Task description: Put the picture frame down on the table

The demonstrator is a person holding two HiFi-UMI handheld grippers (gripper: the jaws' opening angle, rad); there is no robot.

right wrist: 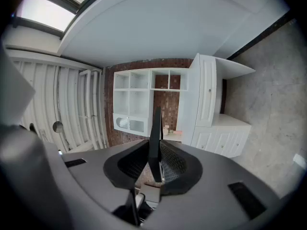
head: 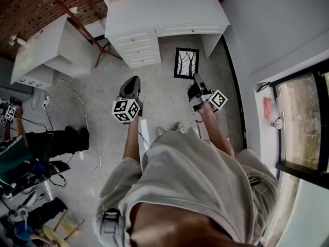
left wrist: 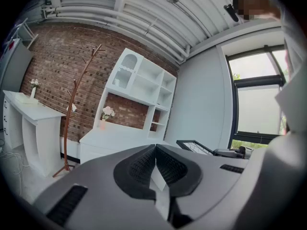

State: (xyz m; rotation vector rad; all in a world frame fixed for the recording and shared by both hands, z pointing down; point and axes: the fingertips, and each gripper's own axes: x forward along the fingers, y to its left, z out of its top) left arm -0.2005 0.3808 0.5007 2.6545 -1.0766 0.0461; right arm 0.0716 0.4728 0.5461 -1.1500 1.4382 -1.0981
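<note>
A black picture frame point(head: 186, 63) with a drawing of bare trees hangs in the air in front of the white desk point(head: 164, 14). My right gripper point(head: 196, 81) is shut on its near edge. In the right gripper view the frame point(right wrist: 155, 138) shows edge-on as a thin dark blade pinched between the jaws. My left gripper point(head: 131, 84) hovers to the left at about the same height, shut with nothing between its pads point(left wrist: 144, 164). In the left gripper view the frame point(left wrist: 195, 147) shows off to the right, beside the other gripper.
The white desk has drawers point(head: 138, 48) on its left side and a small vase of flowers point(left wrist: 106, 114) on top. A second white table point(head: 49, 53) and a wooden coat stand point(left wrist: 76, 109) are at the left. Cables point(head: 77, 112) lie on the floor. A window point(head: 300, 122) is at the right.
</note>
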